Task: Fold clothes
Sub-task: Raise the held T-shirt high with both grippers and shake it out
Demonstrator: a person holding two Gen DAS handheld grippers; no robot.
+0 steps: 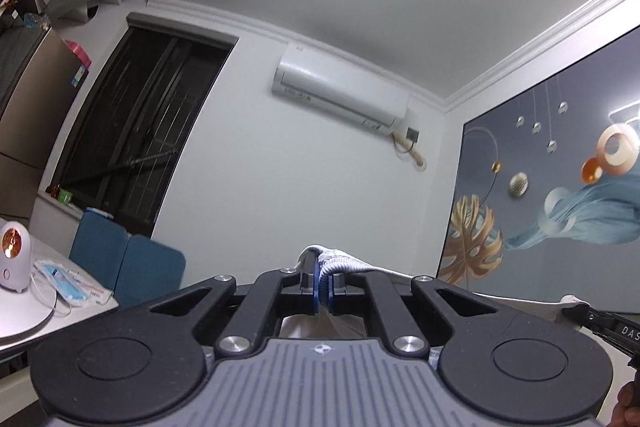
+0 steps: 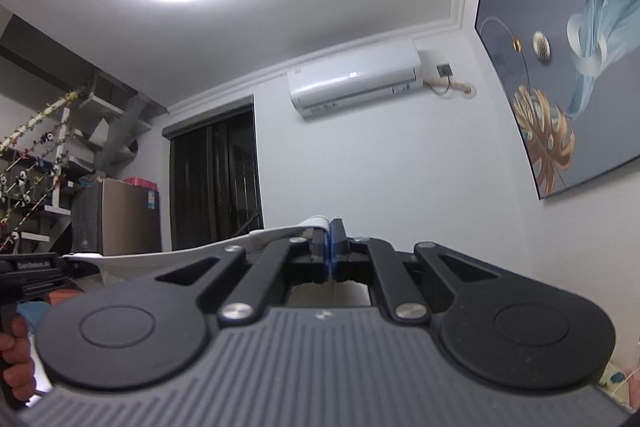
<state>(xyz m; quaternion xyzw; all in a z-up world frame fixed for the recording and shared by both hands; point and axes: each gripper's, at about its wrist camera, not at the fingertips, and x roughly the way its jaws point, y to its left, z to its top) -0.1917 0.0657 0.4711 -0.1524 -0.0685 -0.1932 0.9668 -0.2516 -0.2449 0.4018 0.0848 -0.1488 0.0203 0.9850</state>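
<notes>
**Garment held aloft at two points: slip and sag risks noted**

We are observing both cameras tilted up toward the ceiling. The left black two-finger gripper (image 1: 323,281) is closed, its blue pads pinching a ribbed grey-white edge of the pale cloth garment (image 1: 352,264). The right black two-finger gripper (image 2: 330,247) is likewise closed on a white ribbed edge of that garment, whose top hem is stretching between the two grippers. The cloth is therefore hanging in the air, not lying on a surface; its lower part is hidden beneath the gripper bodies.

We are judging the following risks:
- Each grip is taking only a narrow bite of hem, so a sharp tug apart could pull the fabric free.
- Uneven height between the hands could skew the fold line.
- The white round table (image 1: 24,323), carrying a white egg-shaped lamp (image 1: 12,259) and packaged blue face masks (image 1: 68,285), is lying near the left side; a swinging hem could sweep these off.

Legible writing: we are reading "DAS" on the other gripper's handle in the left view. A label on the opposite handle in the right view is possibly text, but too blurred to read. The white wall air conditioner (image 1: 340,89) bears a small mark we cannot make out.
</notes>
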